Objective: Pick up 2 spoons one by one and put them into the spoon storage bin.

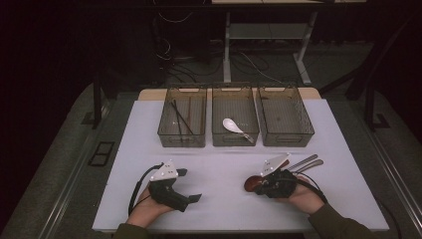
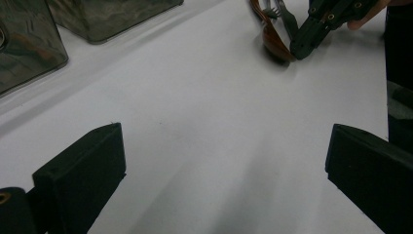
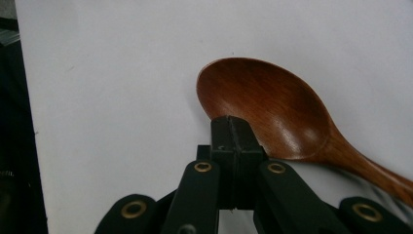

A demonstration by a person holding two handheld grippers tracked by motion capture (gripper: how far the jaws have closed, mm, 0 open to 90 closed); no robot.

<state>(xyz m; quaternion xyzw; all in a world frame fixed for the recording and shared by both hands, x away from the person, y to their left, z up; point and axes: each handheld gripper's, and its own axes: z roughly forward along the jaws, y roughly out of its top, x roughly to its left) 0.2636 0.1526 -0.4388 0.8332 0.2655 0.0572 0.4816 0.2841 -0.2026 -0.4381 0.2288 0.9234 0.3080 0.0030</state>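
Resting on the white table [image 1: 219, 174] at left, left gripper [image 1: 191, 185] jaws spread wide, nothing between | three clear bins [image 1: 236, 117] behind, middle one holding a white spoon [image 1: 234, 126] | wooden spoon [image 3: 272, 109] lying at right beside metal cutlery [image 1: 306, 163] | right gripper [image 3: 233, 127] jaws pressed together, tips at the bowl's near rim; grip on it unclear.
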